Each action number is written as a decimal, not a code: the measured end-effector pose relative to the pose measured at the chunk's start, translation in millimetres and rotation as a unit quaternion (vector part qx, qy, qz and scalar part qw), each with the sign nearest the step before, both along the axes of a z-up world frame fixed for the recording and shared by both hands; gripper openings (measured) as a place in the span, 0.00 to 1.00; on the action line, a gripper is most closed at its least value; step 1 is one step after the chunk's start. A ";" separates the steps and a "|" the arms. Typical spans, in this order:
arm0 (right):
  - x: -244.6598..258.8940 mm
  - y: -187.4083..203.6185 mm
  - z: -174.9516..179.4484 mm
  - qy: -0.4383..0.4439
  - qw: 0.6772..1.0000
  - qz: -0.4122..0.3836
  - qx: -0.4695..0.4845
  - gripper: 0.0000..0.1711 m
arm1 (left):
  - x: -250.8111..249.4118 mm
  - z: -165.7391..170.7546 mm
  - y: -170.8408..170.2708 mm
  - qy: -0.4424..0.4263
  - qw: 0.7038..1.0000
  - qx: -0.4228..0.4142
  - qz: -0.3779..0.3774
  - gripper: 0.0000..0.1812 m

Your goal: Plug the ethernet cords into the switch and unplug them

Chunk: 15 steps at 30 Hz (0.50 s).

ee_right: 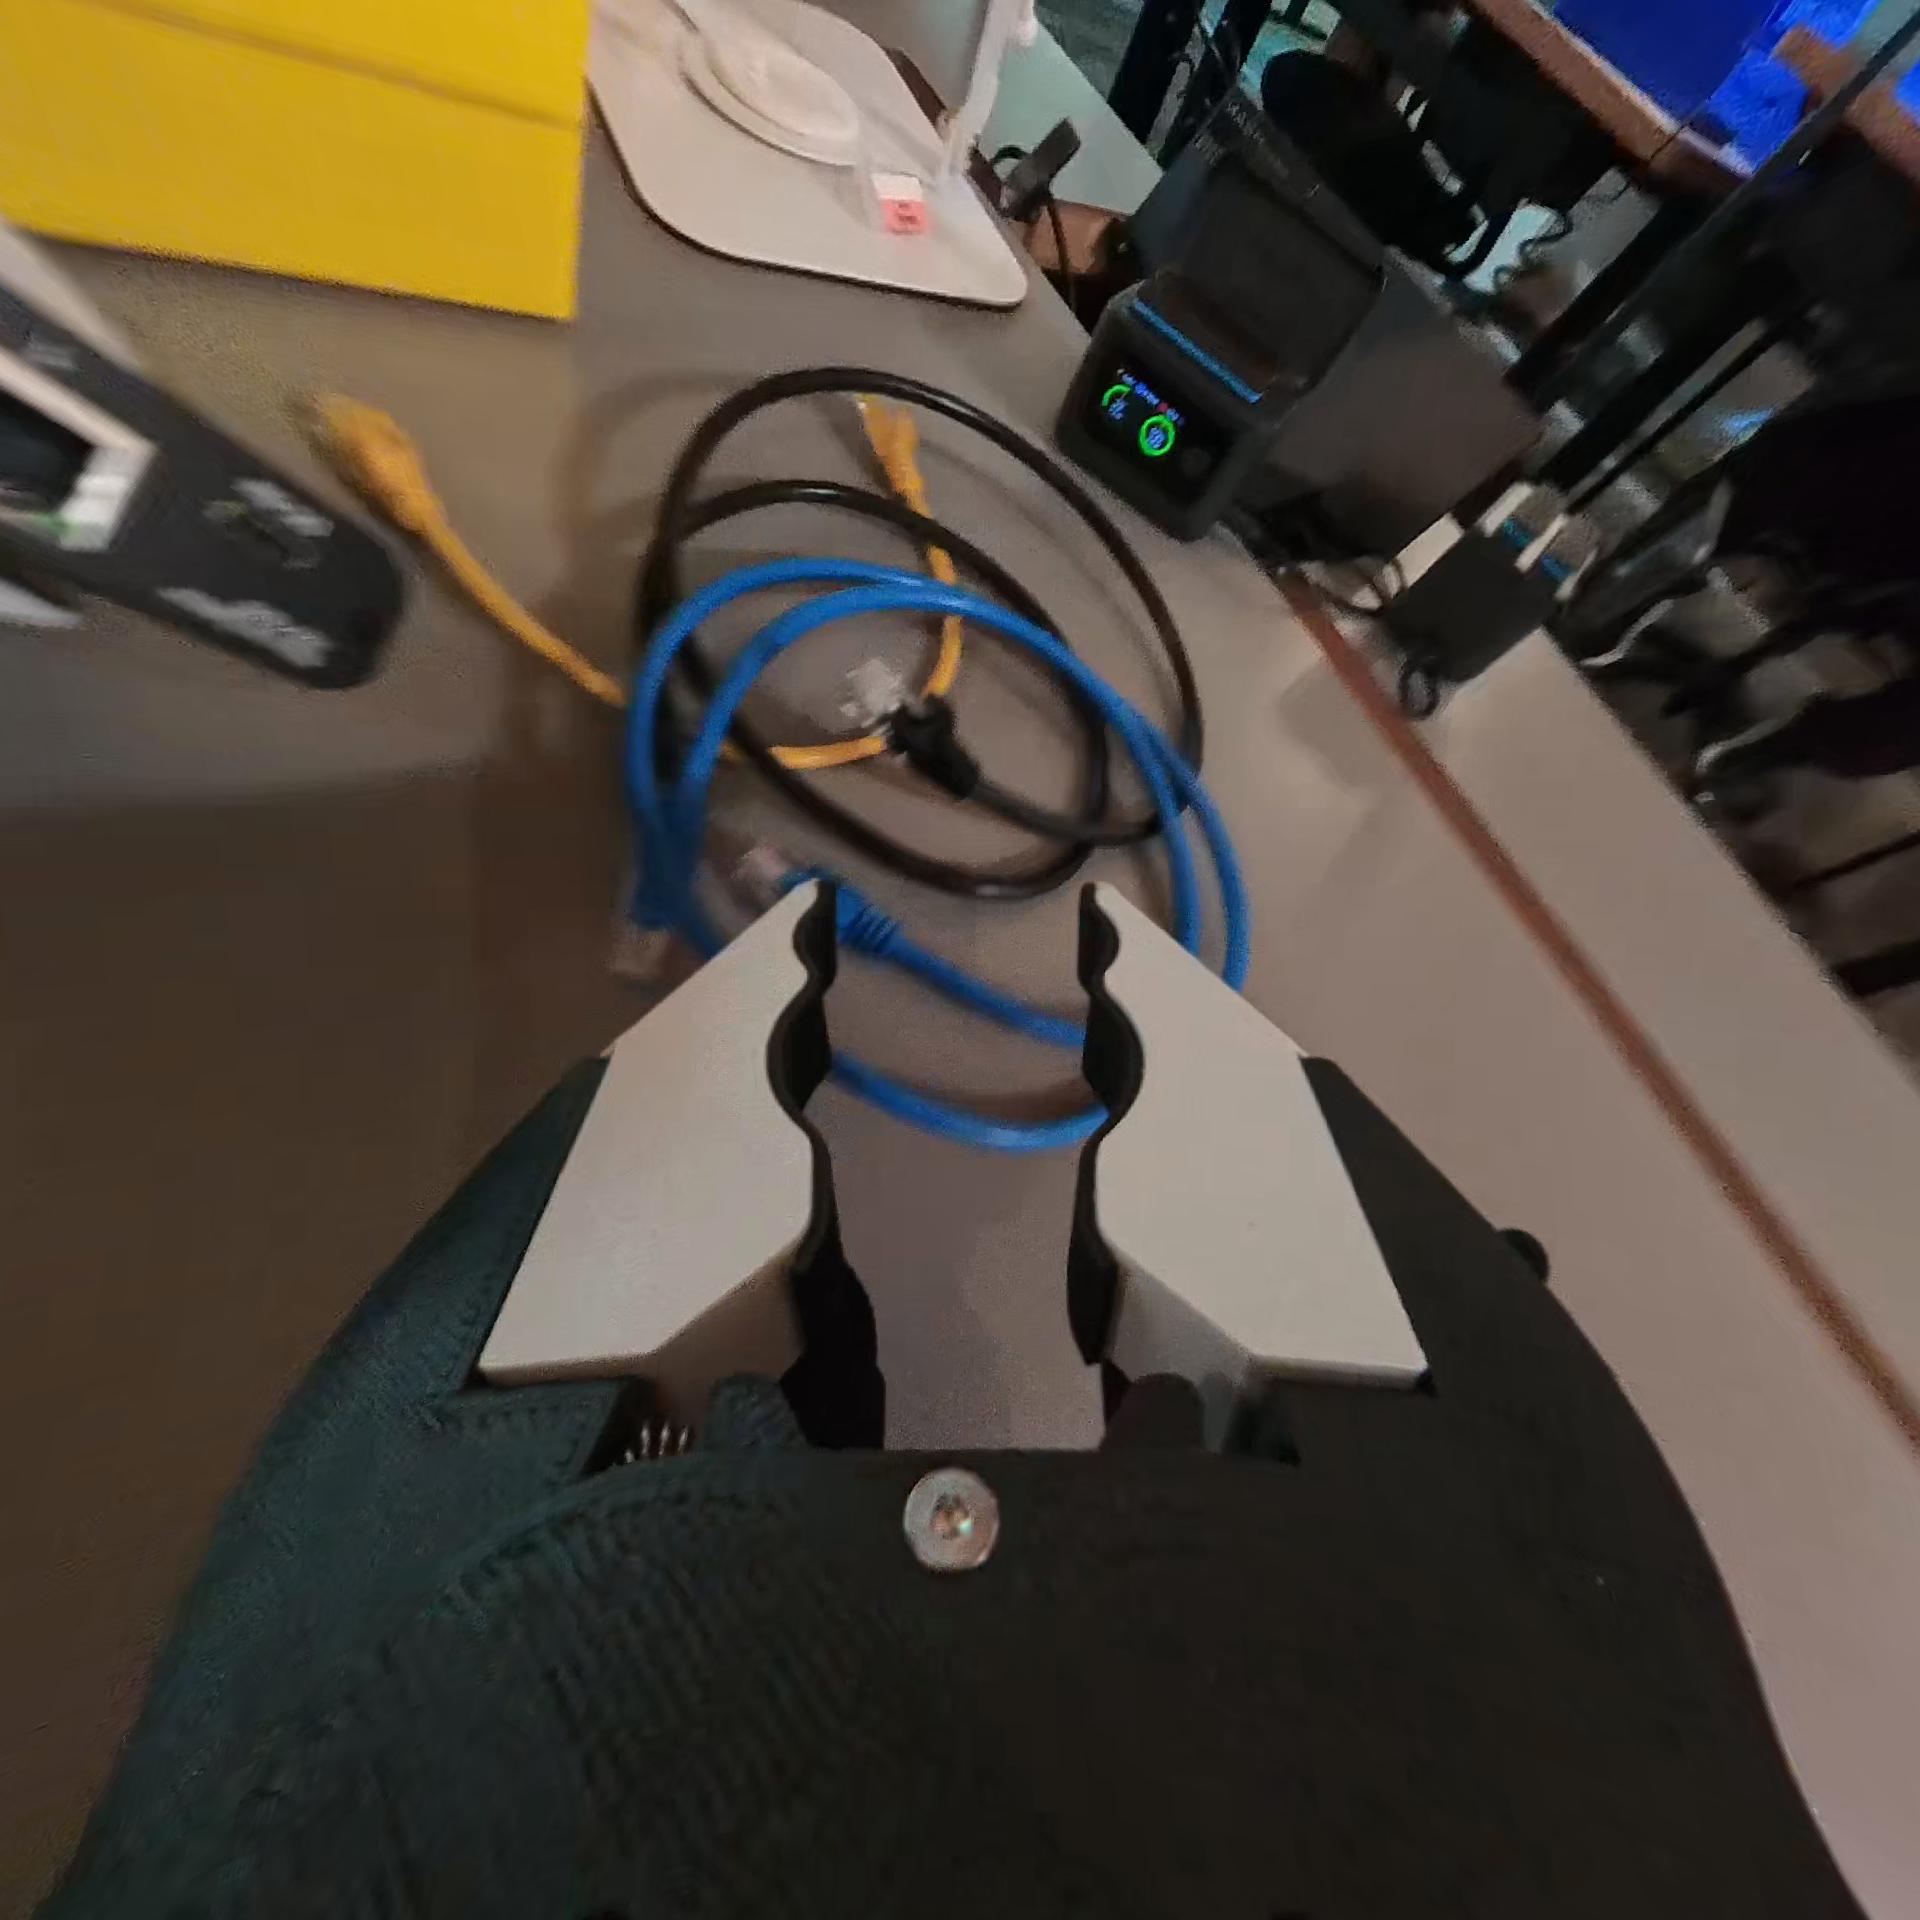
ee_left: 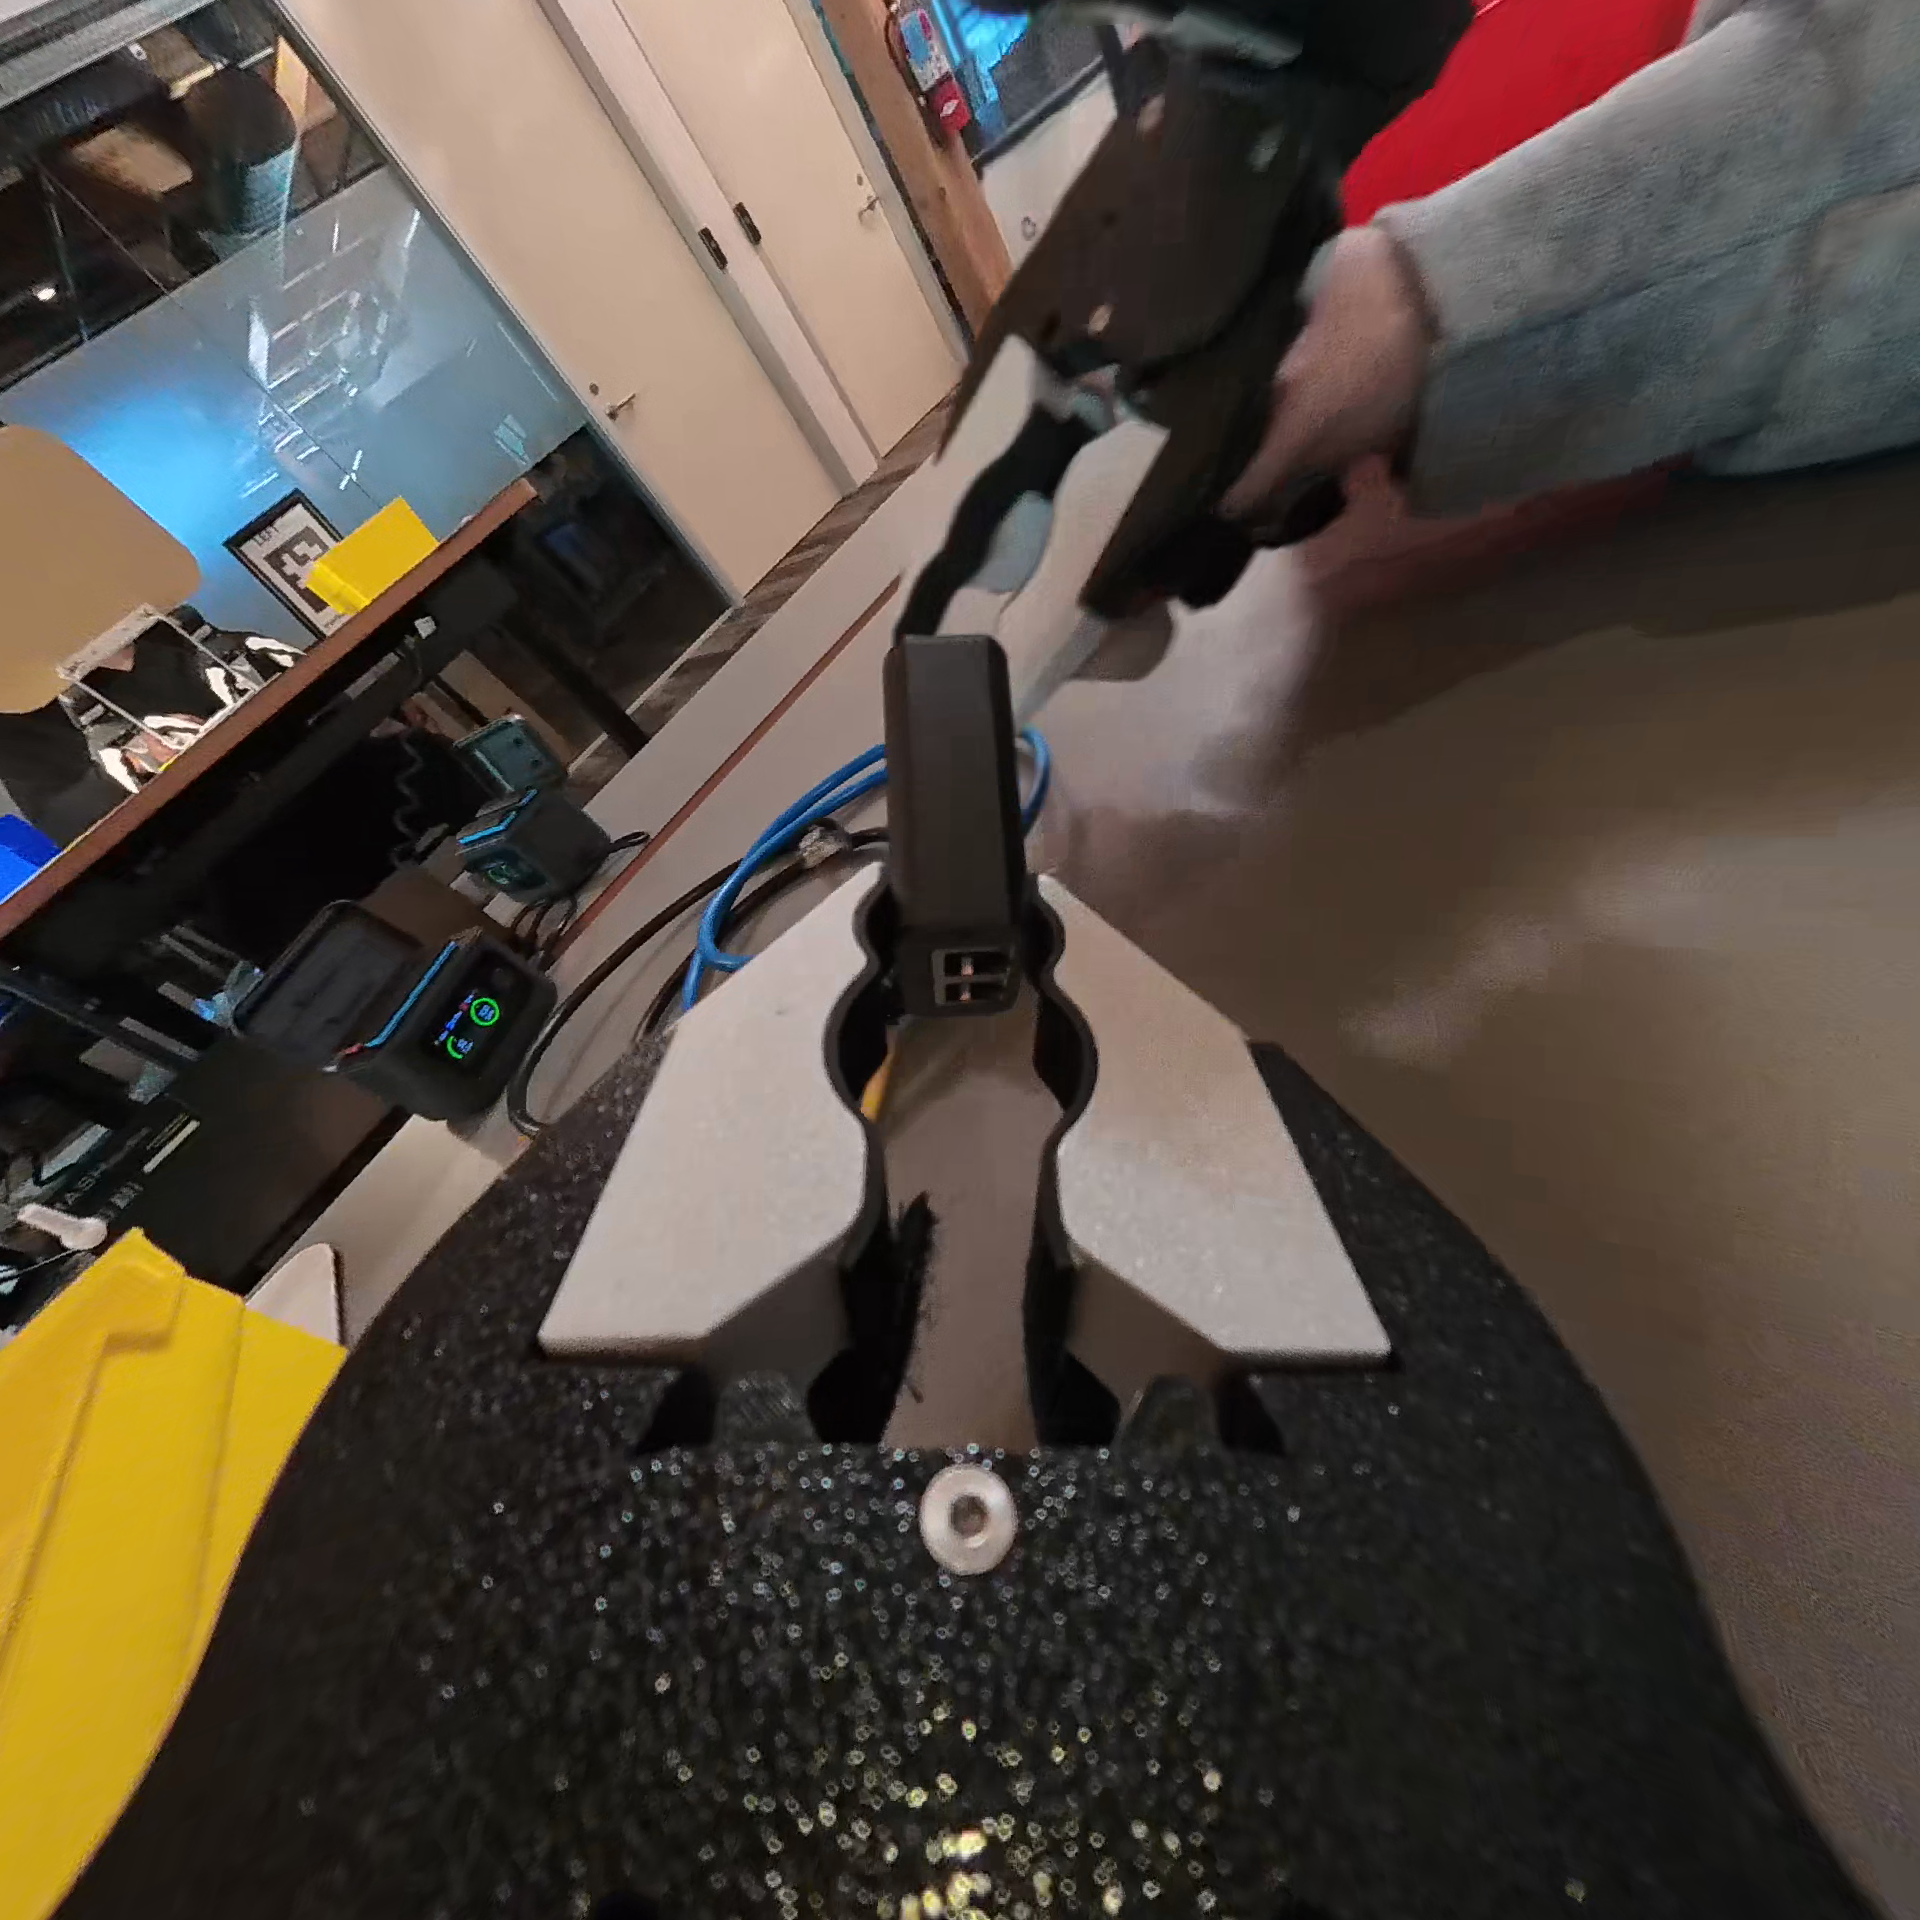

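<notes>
My left gripper [ee_left: 958,894] is shut on the near end of a black switch [ee_left: 951,790], whose small ports face the camera. A blue ethernet cord [ee_left: 769,842] lies behind the switch. A hand holds my right gripper [ee_left: 997,613] just beyond the switch. In the right wrist view my right gripper [ee_right: 956,904] is open and empty, low over the coiled blue cord [ee_right: 1174,758]. The blue plug [ee_right: 868,925] lies just inside the left fingertip. A yellow cord [ee_right: 488,592] and a black cord [ee_right: 1039,457] lie tangled beyond. The switch [ee_right: 208,540] shows at the left edge.
A yellow bin [ee_right: 312,145] and a white tray [ee_right: 810,177] stand at the far side of the grey table. A black power station with a lit screen [ee_right: 1174,416] sits past the table edge [ee_right: 1558,935]. The yellow bin also shows in the left wrist view [ee_left: 135,1507].
</notes>
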State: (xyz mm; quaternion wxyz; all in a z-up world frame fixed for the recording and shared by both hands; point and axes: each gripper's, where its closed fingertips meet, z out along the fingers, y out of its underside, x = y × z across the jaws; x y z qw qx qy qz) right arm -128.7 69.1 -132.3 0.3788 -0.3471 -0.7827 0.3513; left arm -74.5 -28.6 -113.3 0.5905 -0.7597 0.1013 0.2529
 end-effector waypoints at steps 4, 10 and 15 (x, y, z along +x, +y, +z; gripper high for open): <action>-39.5 0.8 -19.1 -0.025 0.995 0.046 0.087 0.27 | -2.9 2.2 -1.1 -0.002 1.000 0.006 0.001 0.12; -59.3 -10.8 -29.4 -0.032 0.982 0.128 0.133 0.26 | -8.0 5.5 -3.1 -0.012 1.000 0.016 0.004 0.12; -60.1 -3.4 -40.4 -0.061 0.981 0.115 0.146 0.10 | -13.2 10.3 -6.3 -0.027 0.999 0.031 0.011 0.12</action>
